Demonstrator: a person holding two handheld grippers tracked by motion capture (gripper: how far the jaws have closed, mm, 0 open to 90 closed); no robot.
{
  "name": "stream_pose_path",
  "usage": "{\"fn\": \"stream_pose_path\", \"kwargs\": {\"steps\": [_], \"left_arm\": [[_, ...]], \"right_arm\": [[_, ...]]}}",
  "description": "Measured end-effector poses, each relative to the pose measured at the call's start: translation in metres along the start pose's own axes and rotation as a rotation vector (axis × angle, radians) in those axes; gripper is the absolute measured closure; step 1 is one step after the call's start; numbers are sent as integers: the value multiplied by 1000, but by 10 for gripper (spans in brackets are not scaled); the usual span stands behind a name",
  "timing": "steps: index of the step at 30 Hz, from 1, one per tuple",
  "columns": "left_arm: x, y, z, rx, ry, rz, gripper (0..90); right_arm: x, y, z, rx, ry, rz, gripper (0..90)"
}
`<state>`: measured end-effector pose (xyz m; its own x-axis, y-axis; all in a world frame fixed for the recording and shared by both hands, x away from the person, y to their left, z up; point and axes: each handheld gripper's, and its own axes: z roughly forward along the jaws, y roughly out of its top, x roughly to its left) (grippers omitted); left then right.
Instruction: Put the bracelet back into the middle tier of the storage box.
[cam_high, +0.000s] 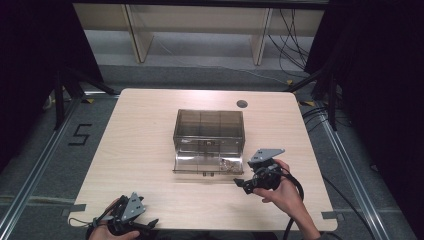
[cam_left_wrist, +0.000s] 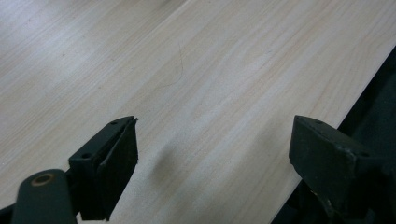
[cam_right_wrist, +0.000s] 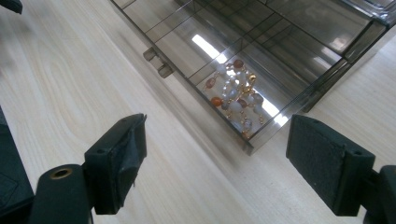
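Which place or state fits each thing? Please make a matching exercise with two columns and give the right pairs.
Things:
1. bead bracelet
2. drawer
3. left tool
4. right tool

Places or states:
A. open, over bare table near its front edge
B. pulled out of the smoky plastic box
C. open, just right of the drawer's front
D. lying in the drawer's right end compartment

Pairs: 1-D, 2-B, 3-A, 4-C

text: "5" | on: floor (cam_high: 50, 150) | left of table (cam_high: 150, 130)

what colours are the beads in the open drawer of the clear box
Orange, brownish, white and pale grey on gold links: the beaded string in the smoky clear plastic drawer, clearest in the right gripper view.
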<state>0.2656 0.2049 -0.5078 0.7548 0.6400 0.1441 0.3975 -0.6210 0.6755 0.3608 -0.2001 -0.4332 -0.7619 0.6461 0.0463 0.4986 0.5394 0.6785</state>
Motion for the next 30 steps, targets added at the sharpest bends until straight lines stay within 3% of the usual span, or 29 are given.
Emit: {"fn": "stream_pose_path", "kwargs": {"steps": [1, 2, 6, 11, 12, 14, 15, 18, 20, 21, 25, 26, 27, 28, 30], "left_arm": [[0, 0, 0, 0, 2, 0, 155], [0, 0, 0, 0, 1, 0, 155], [-1, 0, 0, -4, 2, -11, 155], [-1, 0, 1, -9, -2, -6, 155], [-1, 0, 1, -7, 0, -4, 155], [0, 0, 1, -8, 0, -3, 155], [-2, -1, 1, -14, 0, -22, 155], [0, -1, 1, -8, -3, -1, 155], [-1, -1, 1, -12, -4, -13, 155], [-1, -1, 1, -11, -3, -12, 155], [0, -1, 1, -9, 3, -7, 155], [0, -1, 1, -7, 2, -6, 155], [0, -1, 1, -3, 1, -12, 155], [0, -1, 1, -3, 1, -12, 155], [-2, -1, 2, -1, -10, -8, 155]], "right_arm": [[1, -1, 2, -14, 9, 5, 213], [-1, -2, 3, -6, 9, -26, 213], [1, -6, 7, -22, 7, -17, 213], [3, -7, 3, 1, 12, -2, 213], [2, -7, 5, -20, 17, -32, 213], [4, -8, 5, -38, 4, -11, 212], [4, -8, 5, -38, 7, -9, 212], [6, -9, 5, -36, 15, 4, 212], [5, -9, 5, -22, 22, -20, 212], [7, -10, 4, -15, 11, 3, 212], [8, -15, 7, -28, 11, 8, 212], [8, -16, 5, -3, 9, 12, 212], [7, -16, 6, -19, 17, -5, 212], [9, -17, 5, -5, 8, 25, 212], [7, -20, 8, -32, 13, 16, 212]]}}
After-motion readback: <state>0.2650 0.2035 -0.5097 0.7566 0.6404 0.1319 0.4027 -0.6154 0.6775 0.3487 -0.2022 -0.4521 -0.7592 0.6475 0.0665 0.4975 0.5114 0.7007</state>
